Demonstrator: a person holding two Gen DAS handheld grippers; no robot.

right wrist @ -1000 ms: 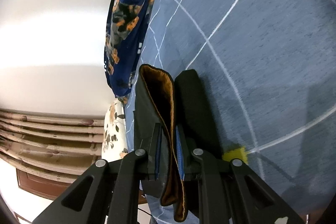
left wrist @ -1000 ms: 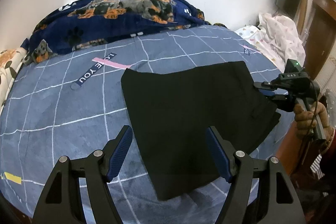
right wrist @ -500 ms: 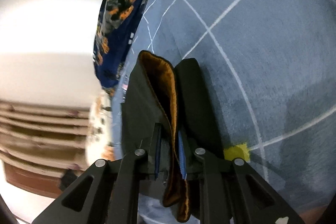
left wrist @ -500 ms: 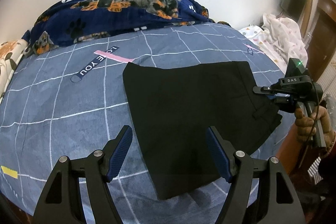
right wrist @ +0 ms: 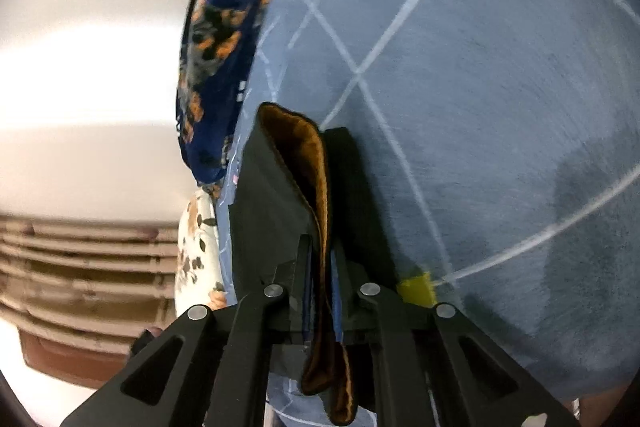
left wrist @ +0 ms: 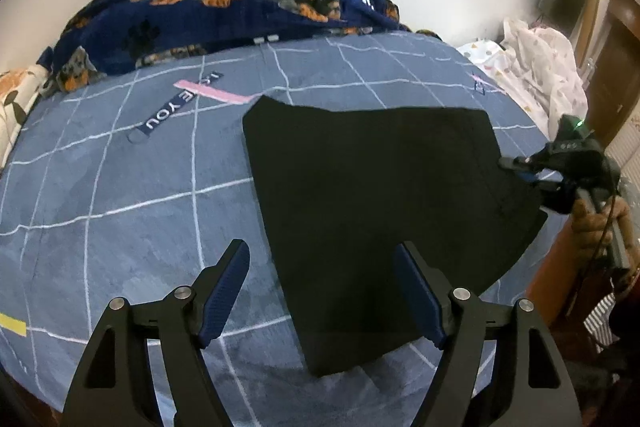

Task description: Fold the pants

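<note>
The black pants point(left wrist: 380, 211), already folded to a panel, lie flat near the bed's point(left wrist: 120, 187) right edge, long axis running from near edge toward the dog-print blanket point(left wrist: 224, 11); the right gripper point(left wrist: 520, 167), nearer, has its jaws clamped on their brown-lined right edge; the left gripper point(left wrist: 324, 291) hovers over the near edge, jaws wide apart; white wall beyond.

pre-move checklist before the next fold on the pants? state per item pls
1. Right hand-held gripper shut on the black pants' edge: ok.
2. Left hand-held gripper open, holding nothing: ok.
3. Pants lie flat on the blue grid bedsheet: ok.
4. Both layers in the right grip: cannot tell; brown lining shows between the fingers.
5. Near corner of the pants between the left fingers: not ok, the gripper hovers above.
</note>
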